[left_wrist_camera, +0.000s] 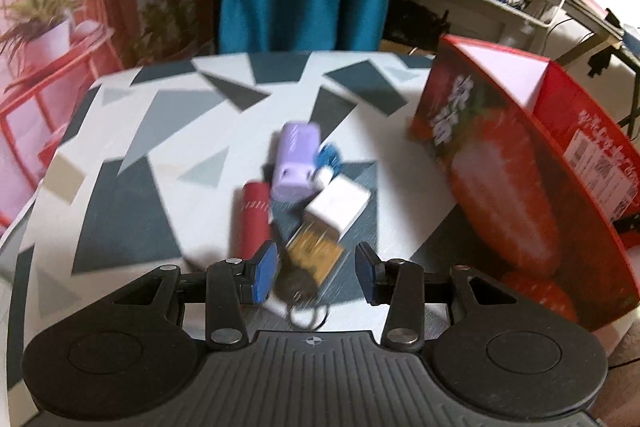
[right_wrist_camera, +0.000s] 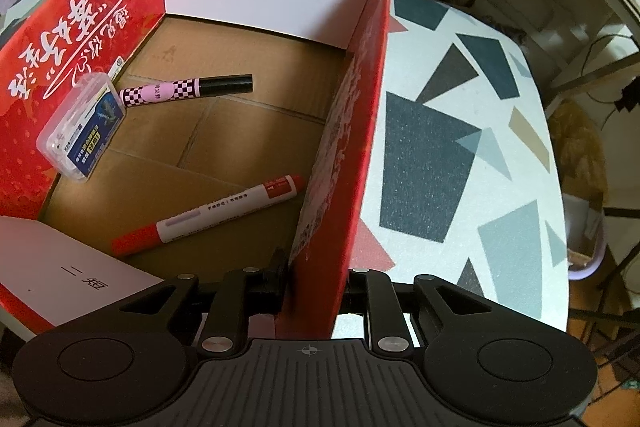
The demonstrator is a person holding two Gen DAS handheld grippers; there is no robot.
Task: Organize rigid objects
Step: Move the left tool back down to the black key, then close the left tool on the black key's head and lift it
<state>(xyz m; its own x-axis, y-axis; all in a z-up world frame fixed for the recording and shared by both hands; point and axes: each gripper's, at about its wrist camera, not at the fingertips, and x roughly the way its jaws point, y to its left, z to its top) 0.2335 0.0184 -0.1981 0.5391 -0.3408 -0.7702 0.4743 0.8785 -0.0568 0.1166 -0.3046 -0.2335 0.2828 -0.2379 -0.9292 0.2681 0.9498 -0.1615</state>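
Apparently right tongs pinch box wall, pads hidden.

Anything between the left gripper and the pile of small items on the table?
Nothing visible. The left gripper hangs open right over the gold card at the pile's near edge, red tube beside it. Frame is blurred.

Left gripper, jaws apart and empty, sits at lower centre over a blurred cluster: red tube, lilac case, white block. Red box at right.
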